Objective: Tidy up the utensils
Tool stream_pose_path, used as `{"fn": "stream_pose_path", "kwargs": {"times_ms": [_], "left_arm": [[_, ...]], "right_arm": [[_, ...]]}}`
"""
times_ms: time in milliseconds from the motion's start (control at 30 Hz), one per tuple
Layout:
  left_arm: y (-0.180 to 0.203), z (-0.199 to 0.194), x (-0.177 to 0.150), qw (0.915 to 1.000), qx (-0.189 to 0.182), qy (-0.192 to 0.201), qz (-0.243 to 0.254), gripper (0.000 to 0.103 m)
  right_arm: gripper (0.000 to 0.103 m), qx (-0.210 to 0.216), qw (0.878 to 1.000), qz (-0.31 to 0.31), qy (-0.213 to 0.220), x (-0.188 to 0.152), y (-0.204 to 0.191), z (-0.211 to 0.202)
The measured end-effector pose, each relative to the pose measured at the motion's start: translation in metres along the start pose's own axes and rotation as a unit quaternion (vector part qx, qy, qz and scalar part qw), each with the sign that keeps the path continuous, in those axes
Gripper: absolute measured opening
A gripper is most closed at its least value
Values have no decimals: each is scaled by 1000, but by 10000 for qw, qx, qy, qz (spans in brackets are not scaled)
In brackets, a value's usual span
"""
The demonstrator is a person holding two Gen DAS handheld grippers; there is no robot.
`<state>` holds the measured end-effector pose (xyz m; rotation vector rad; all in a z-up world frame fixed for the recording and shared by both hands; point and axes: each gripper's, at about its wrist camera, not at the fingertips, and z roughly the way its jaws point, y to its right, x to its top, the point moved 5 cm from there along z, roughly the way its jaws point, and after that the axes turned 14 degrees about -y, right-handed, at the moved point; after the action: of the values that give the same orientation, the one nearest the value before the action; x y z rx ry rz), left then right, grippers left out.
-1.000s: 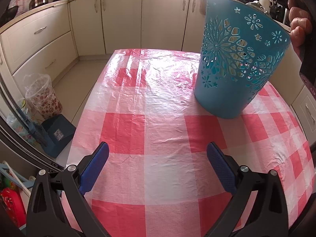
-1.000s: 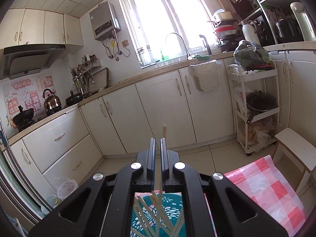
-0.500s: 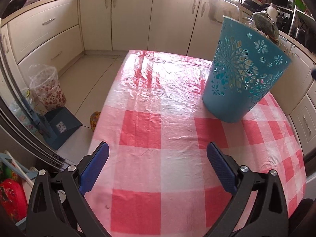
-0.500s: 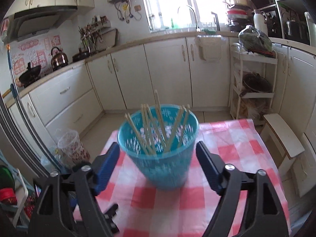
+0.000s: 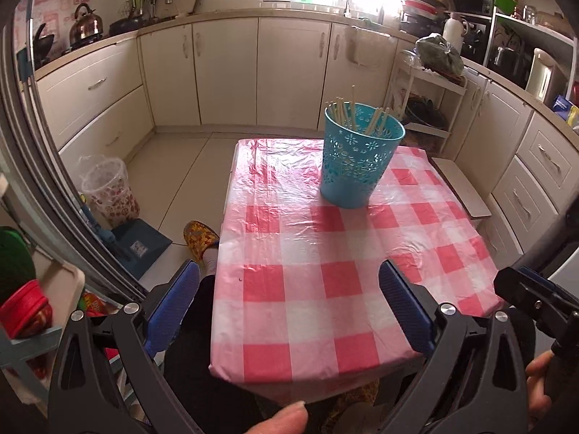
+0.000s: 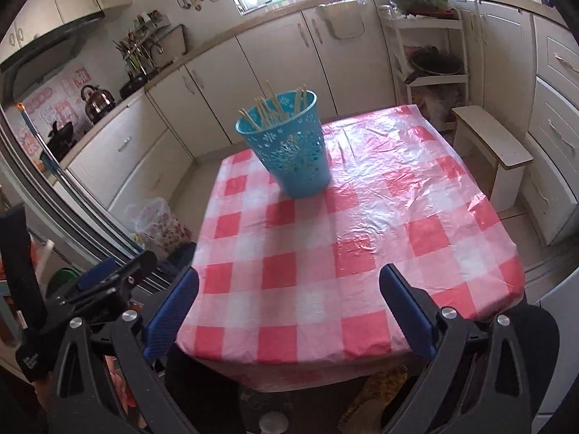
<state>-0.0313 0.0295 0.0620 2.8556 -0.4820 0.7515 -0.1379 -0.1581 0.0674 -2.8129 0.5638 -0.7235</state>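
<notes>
A teal cut-out basket stands at the far end of the red-and-white checked table, with several wooden chopsticks upright in it. My left gripper hovers open over the table's near end, nothing between its blue pads. From the right wrist view the basket and chopsticks sit far ahead. The right gripper has its jaws opening wide, with nothing between them. Each gripper shows at the edge of the other's view: the right gripper, the left gripper.
A floral-lined bin and a blue dustpan stand on the floor left of the table. A wooden stool is at its right side, a white rack behind. A person's slippered foot is by the near left corner.
The right gripper let go of a chopstick over the basket, opened and pulled back. The left gripper also drew back and rose; the basket now looks small and far.
</notes>
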Motion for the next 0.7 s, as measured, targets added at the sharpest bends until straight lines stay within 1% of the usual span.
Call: {"fn": "stream_pose_path", "kwargs": {"times_ms": [67,100,167,233,267,333,400,500,567,700], "left_arm": [[-1,-28,-13,10000,-36,33,-70,95],[0,-43,-19,9999,-103,71,-76,95],[2,-70,-32,9997,-165,188,11,95],[6,-95,-45,9995,-143,255,113,95],[8,-106,-52,9993,-194,267,162,95],[10,-120,-63,9992,-214,315,151,95],[9,-134,-77,9990,-34,426,129,95],[5,-146,-90,9973,334,649,22,95],[3,-152,-99,9969,350,697,-46,95],[4,-161,-108,9950,499,864,12,95]], "right_arm": [[96,-178,9998,-27,-46,-9,-10,-19],[95,-163,9998,-82,6,-14,-16,-30],[96,-71,9994,-218,277,-26,-25,-58],[96,-44,9978,-318,581,-40,-33,-85],[96,-25,9972,-309,687,-48,-36,-95],[96,-10,9968,-243,762,-61,-41,-108],[96,21,9964,-300,798,-71,-47,-117],[96,-117,9947,-422,927,-87,-56,-127],[96,-165,9940,-460,981,-96,-59,-130],[96,-210,9938,-370,1023,-105,-58,-132]]}}
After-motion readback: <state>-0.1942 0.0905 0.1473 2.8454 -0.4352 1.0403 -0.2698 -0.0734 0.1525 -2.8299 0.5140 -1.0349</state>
